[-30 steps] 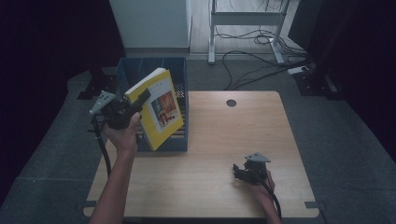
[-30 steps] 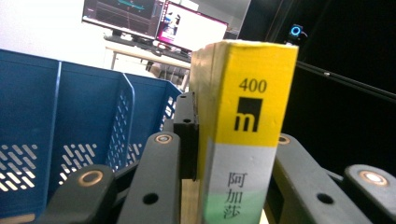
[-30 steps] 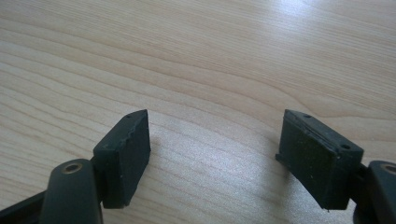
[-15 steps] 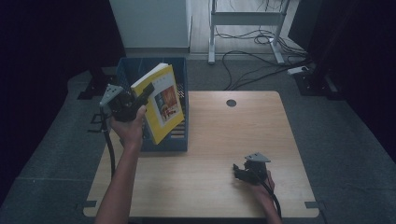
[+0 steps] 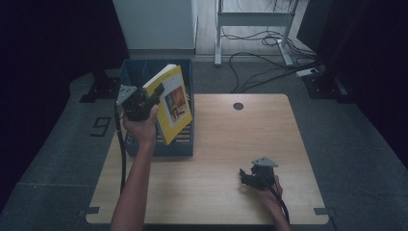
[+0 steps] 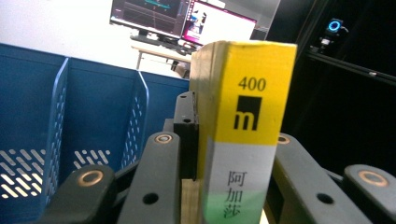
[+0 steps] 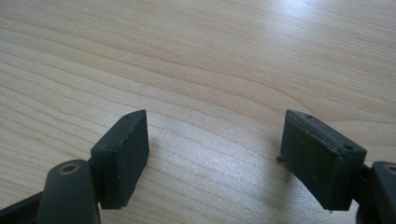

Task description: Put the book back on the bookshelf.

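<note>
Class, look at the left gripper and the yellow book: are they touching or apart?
Touching. The left gripper view shows the left gripper with its jaws pressed against both sides of the yellow book.

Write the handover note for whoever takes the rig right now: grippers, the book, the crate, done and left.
Left gripper: shut on the yellow book, held tilted above the blue crate.
Right gripper: open, holding nothing, low over the wooden table.
Crate sits at the table's left edge, with other books apparently shelved inside.
Done: book gripped and held over the crate.
Left: probably lower it into a slot and release.
</note>
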{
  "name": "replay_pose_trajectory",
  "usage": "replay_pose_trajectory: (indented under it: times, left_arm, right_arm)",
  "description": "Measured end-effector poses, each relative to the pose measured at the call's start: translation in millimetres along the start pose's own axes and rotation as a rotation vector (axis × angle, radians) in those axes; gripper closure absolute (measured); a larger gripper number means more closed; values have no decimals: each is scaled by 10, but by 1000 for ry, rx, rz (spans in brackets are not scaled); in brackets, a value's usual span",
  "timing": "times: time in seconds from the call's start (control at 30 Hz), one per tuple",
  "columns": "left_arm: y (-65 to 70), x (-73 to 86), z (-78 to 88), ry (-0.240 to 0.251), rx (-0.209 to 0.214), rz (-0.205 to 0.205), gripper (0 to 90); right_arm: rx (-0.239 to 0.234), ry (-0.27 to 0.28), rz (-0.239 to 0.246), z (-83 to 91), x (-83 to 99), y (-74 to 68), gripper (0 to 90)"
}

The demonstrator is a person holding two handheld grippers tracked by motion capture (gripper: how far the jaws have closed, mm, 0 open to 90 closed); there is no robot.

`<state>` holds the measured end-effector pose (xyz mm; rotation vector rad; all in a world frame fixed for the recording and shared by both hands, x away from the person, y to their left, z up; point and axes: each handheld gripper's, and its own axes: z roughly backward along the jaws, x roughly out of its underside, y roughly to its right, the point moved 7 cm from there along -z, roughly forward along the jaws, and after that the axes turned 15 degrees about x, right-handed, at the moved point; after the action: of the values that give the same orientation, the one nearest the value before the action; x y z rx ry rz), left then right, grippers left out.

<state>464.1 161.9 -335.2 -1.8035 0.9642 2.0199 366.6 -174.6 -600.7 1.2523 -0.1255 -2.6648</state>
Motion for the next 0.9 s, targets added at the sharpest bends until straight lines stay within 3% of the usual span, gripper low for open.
replay_pose_trajectory:
  times: [0.3, 0.63, 0.9]
  left_arm:
    - [-94, 90, -61, -23, -18, 23, 751]
    - [-185, 185, -154, -45, -68, 13, 751]
    - [-220, 252, -268, -49, -68, 24, 751]
  right_arm:
    - [0, 0, 0, 0, 0, -1, 228]
    - [4, -1, -5, 2, 2, -3, 228]
    - [4, -1, -5, 2, 2, -3, 228]
